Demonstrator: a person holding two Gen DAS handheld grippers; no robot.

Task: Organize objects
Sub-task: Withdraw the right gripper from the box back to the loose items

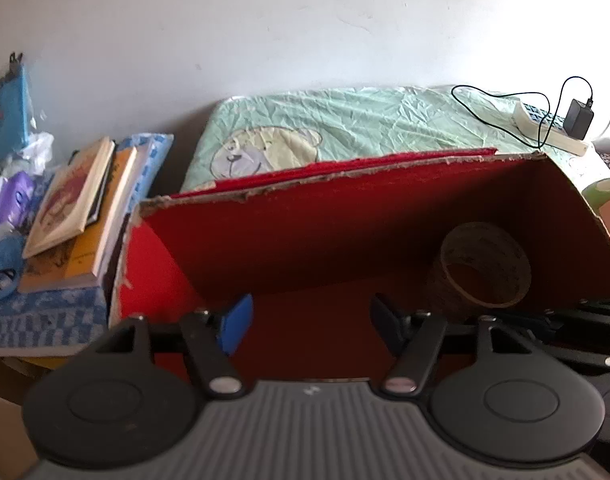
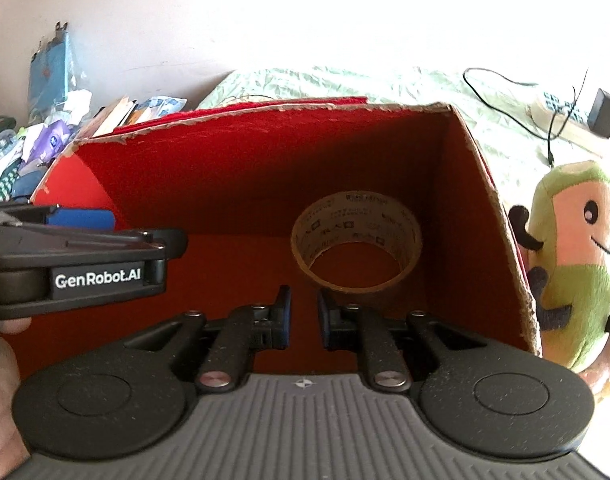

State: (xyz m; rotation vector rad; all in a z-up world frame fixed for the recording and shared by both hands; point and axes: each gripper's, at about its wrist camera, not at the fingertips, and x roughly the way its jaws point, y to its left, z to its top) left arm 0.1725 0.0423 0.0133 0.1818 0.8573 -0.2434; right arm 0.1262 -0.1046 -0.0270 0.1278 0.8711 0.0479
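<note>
An open red cardboard box (image 1: 345, 232) (image 2: 241, 184) lies on the bed. Inside it, a brown roll of packing tape (image 1: 485, 264) (image 2: 357, 240) rests on the floor by the right wall. My left gripper (image 1: 311, 324) is over the box's near left part, open wide with nothing between its blue pads. My right gripper (image 2: 305, 316) points at the tape roll from just in front of it, with its jaws a narrow gap apart and empty. A green plush toy (image 2: 573, 264) (image 1: 605, 204) stands outside the box's right wall.
Stacked books (image 1: 77, 200) lie on a blue checked cloth left of the box, with bags and clutter (image 1: 13, 168) beyond. A power strip with a black adapter and cable (image 1: 545, 128) sits on the green bedsheet (image 1: 365, 120) at the far right. A hand (image 2: 1, 380) holds the left gripper.
</note>
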